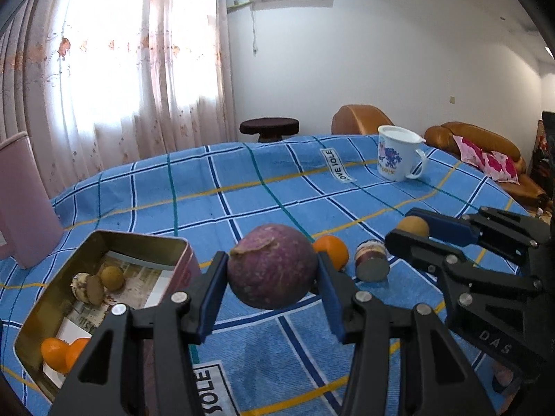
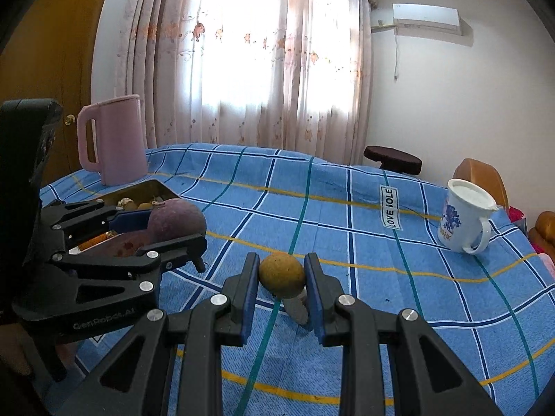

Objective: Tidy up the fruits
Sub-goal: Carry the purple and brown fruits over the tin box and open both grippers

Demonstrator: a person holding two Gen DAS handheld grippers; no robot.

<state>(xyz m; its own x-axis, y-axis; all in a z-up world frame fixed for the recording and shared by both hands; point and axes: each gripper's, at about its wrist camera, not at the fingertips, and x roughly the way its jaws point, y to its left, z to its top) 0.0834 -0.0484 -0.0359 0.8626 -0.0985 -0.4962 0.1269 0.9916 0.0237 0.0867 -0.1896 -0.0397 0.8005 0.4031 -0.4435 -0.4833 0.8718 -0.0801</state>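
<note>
left tongs (image 1: pixel 272 277) grip purple fruit (image 1: pixel 272 267) beside tin (image 1: pixel 48 298) holding oranges (image 1: pixel 64 353).

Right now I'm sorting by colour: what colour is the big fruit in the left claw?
Dull purple fruit, mottled; clearest in the left wrist view.

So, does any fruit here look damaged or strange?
Yes. The purple fruit held in the left gripper has a torn skin flap on top. In the tin, one fruit looks cracked open.
</note>
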